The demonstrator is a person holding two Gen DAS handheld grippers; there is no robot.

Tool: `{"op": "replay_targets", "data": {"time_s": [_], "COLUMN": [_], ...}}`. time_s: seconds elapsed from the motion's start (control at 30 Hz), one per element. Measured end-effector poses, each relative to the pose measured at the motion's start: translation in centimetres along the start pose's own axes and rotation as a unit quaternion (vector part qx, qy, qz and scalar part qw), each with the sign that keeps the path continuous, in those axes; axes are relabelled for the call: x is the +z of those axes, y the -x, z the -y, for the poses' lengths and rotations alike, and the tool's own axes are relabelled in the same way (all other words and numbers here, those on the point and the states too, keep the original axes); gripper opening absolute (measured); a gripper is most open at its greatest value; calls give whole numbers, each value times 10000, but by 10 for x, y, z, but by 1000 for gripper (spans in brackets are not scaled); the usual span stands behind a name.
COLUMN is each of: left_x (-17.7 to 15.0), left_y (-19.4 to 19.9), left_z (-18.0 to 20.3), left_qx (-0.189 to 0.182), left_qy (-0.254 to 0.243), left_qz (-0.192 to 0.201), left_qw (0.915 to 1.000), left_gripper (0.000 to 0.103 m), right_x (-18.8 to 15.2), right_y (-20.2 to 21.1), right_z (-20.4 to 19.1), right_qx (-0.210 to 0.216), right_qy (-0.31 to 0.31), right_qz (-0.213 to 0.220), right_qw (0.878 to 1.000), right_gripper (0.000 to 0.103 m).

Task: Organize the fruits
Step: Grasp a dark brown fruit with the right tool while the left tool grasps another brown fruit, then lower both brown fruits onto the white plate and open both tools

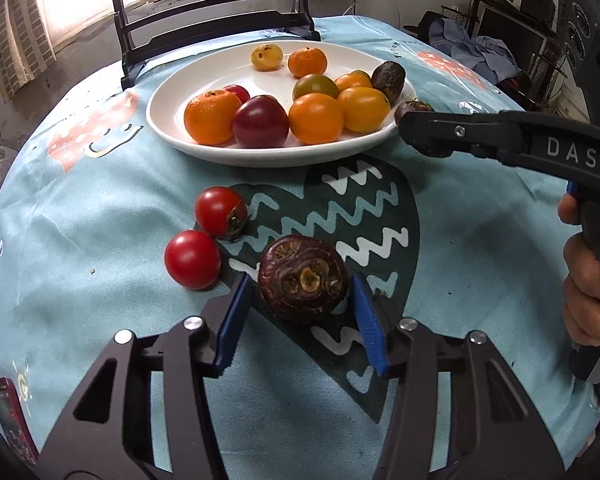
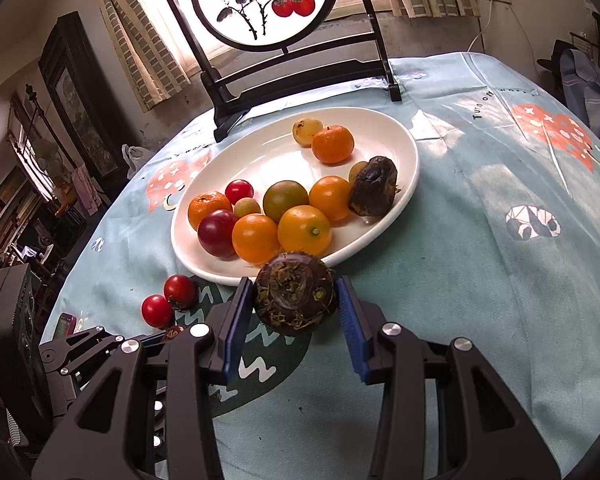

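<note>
A white oval plate (image 1: 172, 128) (image 2: 400, 140) holds several oranges, tomatoes and one dark water chestnut (image 2: 374, 192). My left gripper (image 1: 302, 300) is open, its blue pads on either side of a dark water chestnut (image 1: 303, 278) lying on the cloth, not touching it. Two red tomatoes (image 1: 192, 259) (image 1: 220, 211) lie on the cloth to its left. My right gripper (image 2: 296, 300) is shut on another dark water chestnut (image 2: 296, 294) and holds it just above the plate's near rim; in the left wrist view it (image 1: 420, 128) is at the plate's right edge.
The table has a light blue patterned cloth (image 2: 480, 280). A black framed round screen (image 2: 266, 4) stands behind the plate. A red phone (image 1: 12, 420) lies at the table's left edge. My hand (image 1: 588, 300) holds the right gripper's handle.
</note>
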State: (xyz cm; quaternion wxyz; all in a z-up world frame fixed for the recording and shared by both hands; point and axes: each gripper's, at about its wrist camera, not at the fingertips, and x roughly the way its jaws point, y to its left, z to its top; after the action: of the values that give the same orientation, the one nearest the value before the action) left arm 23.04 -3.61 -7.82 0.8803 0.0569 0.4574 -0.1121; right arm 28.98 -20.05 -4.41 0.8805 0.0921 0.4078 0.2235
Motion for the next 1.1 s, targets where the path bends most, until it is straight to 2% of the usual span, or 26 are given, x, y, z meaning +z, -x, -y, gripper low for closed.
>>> {"op": "replay_targets", "data": {"time_s": [0.07,0.2,0.3,0.47,0.57,0.67,0.83,1.0,1.1], "left_x": [0,0,1,4,7,15,57,106,128], "left_y": [0,1,4,19,34,46,45,20,-1], "left_z": [1,2,0,-3,-6,-13,-24,-37,-41], "left_qx": [-4,-2,-134,-256,-369,-346,-223,-142,-23], "left_qy": [-42,-52,63,150,225,352,463,566,582], "left_qz": [24,36,70,409,741,1049,1245,1229,1085], "left_qw": [10000,10000,9999,9987,9963,9933,9909,9907,9924], "left_gripper": [45,44,44,43,43,43,43,43,43], "right_x": [0,0,0,-1,-1,0,18,39,49], "right_y": [0,0,0,4,11,20,11,-12,-23], "right_z": [0,0,0,-4,-8,-12,-7,2,10], "right_qx": [5,-7,-7,65,81,-84,-140,-299,-316], "right_qy": [-1,12,13,74,179,373,271,184,94], "right_qz": [0,4,12,124,360,844,1165,1105,1073], "right_qw": [10000,10000,10000,9999,9992,9957,9927,9933,9937], "right_gripper": [43,43,43,43,43,43,43,43,43]}}
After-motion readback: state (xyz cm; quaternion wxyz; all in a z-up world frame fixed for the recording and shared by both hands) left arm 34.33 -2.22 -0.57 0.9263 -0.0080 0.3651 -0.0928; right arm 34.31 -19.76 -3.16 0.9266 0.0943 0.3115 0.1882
